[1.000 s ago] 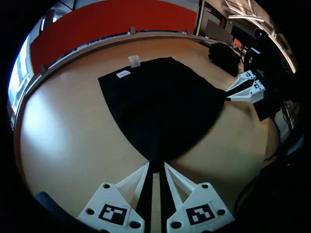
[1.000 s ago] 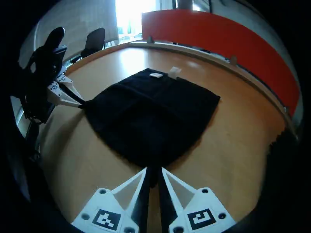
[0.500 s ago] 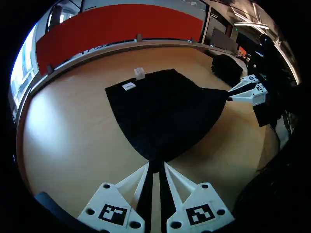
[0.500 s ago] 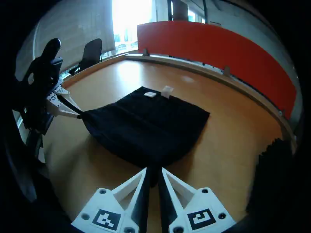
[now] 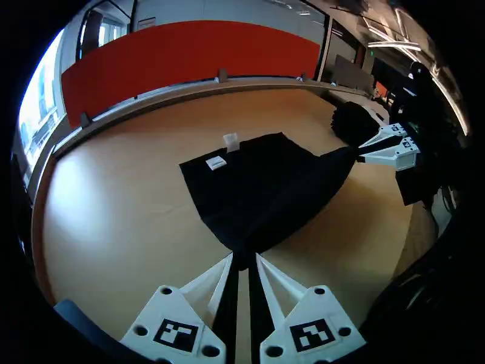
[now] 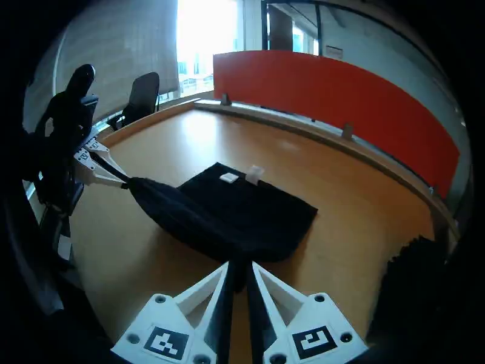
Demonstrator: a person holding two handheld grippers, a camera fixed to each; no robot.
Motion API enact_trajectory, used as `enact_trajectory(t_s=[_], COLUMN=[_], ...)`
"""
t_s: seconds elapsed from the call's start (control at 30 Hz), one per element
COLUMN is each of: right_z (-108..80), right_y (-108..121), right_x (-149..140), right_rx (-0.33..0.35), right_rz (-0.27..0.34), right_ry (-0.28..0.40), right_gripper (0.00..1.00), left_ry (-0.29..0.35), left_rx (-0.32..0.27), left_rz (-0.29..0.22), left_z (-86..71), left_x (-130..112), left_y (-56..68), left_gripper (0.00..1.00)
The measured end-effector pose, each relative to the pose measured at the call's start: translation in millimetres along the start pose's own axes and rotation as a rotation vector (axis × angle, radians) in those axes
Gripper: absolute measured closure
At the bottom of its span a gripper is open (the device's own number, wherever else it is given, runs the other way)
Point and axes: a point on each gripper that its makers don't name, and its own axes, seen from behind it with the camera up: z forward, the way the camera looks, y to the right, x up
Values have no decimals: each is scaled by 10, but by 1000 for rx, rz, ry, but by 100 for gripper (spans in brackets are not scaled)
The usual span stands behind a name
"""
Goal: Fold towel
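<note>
Towel (image 5: 267, 182), black and soft, droops between the left gripper (image 5: 242, 262) and right gripper (image 6: 238, 270), each with jaws pinched closed on a corner; its far half lies flat on the smooth wooden table (image 5: 121, 200).

White plastic left tongs (image 5: 242, 258) and right tongs (image 6: 238, 265): triangular ribbed fingers (image 5: 212, 282), black inner pads (image 5: 228, 303), square black-and-white markers (image 5: 174, 335), round screw holes (image 5: 166, 290) at corners.

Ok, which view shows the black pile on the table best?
The left gripper view: the pile stands out against the light table, beyond the right gripper. In the right gripper view the pile is a dark ribbed mass at the right edge, probably the same one, hard to make out.
</note>
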Motion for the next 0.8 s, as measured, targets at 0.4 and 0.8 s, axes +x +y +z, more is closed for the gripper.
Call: enact_trajectory(t_s=[0.4,0.8], right_z=[-116,-260], right_y=[17,27], right_x=[133,349], right_rx=[-2,2], right_rz=[-3,-16], right_ry=[13,34], right_gripper=[88,88], left_ry=[13,52], left_rx=[3,7], left_rz=[-9,-29], left_z=[-122,-359], left_x=[135,358], left_y=[40,44], left_gripper=[90,90])
